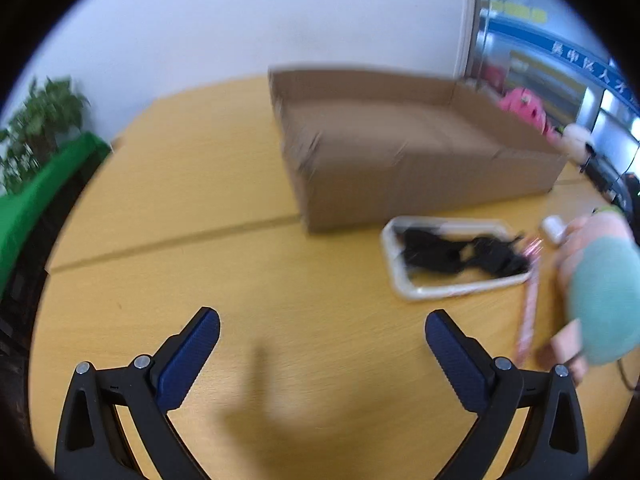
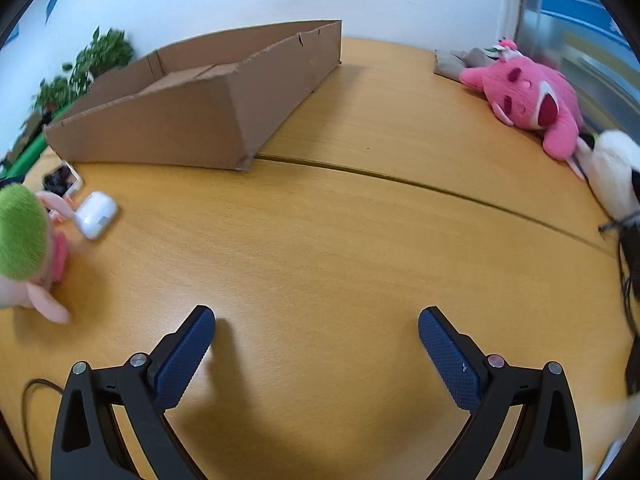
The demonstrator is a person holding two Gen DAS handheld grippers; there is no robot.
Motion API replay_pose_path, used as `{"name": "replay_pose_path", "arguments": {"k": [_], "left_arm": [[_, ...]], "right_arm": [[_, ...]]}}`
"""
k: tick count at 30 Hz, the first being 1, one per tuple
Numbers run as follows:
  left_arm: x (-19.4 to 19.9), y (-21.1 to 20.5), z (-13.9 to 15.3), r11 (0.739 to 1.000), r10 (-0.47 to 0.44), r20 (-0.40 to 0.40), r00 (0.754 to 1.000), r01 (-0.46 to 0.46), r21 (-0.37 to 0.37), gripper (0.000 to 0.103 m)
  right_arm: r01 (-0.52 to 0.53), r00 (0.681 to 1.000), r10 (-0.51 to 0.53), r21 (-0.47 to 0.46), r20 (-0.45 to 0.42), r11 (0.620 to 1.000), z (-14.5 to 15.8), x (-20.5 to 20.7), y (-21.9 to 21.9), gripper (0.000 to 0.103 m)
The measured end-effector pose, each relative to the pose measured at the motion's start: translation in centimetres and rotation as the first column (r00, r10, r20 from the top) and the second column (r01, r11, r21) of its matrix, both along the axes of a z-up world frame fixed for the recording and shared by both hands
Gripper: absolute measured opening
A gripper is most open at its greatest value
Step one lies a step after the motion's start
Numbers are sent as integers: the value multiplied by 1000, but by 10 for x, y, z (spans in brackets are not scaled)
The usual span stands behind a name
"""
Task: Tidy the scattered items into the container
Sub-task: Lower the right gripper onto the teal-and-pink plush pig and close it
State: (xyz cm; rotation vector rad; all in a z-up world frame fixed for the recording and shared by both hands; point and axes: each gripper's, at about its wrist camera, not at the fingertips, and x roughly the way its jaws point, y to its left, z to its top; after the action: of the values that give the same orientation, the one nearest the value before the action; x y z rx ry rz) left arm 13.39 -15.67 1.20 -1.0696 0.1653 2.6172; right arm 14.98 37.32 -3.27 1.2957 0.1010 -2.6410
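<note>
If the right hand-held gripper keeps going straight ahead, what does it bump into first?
Probably bare table first; the right hand-held gripper is open and tilted down toward it. Farther on stands the cardboard box, though its corner sits slightly left of center, and depth is hard to judge.

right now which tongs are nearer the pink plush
Right. The pink plush lies ahead and to the right of the open right tongs; from the left tongs it sits far off, behind the cardboard box.

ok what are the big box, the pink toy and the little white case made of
Big box: brown corrugated cardboard, matte, ragged torn rim. Pink toy: soft knitted or plush fabric, fuzzy surface. Little white case: probably hard plastic, smooth with a slight sheen.
</note>
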Motion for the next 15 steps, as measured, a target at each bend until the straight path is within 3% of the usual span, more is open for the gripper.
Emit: {"name": "replay_pose_path", "arguments": {"k": [2, 4, 7, 11, 15], "left_arm": [[27, 18, 38, 999, -3, -101, 995, 8, 53, 102], [48, 39, 70, 991, -61, -164, 985, 80, 108, 102], [64, 74, 92, 967, -175, -177, 969, 203, 155, 102], [74, 127, 90, 946, -288, -161, 944, 306, 104, 102], [72, 159, 69, 942, -319, -106, 942, 327, 73, 102]], "right_arm": [[5, 997, -10, -57, -76, 998, 22, 14, -6, 103], [21, 985, -43, -130, -166, 991, 50, 30, -12, 103], [10, 962, -80, -262, -260, 965, 92, 48, -21, 103], [-60, 942, -51, -317, -331, 947, 122, 66, -51, 103], [-113, 946, -18, -380, -324, 918, 124, 74, -88, 103]]}}
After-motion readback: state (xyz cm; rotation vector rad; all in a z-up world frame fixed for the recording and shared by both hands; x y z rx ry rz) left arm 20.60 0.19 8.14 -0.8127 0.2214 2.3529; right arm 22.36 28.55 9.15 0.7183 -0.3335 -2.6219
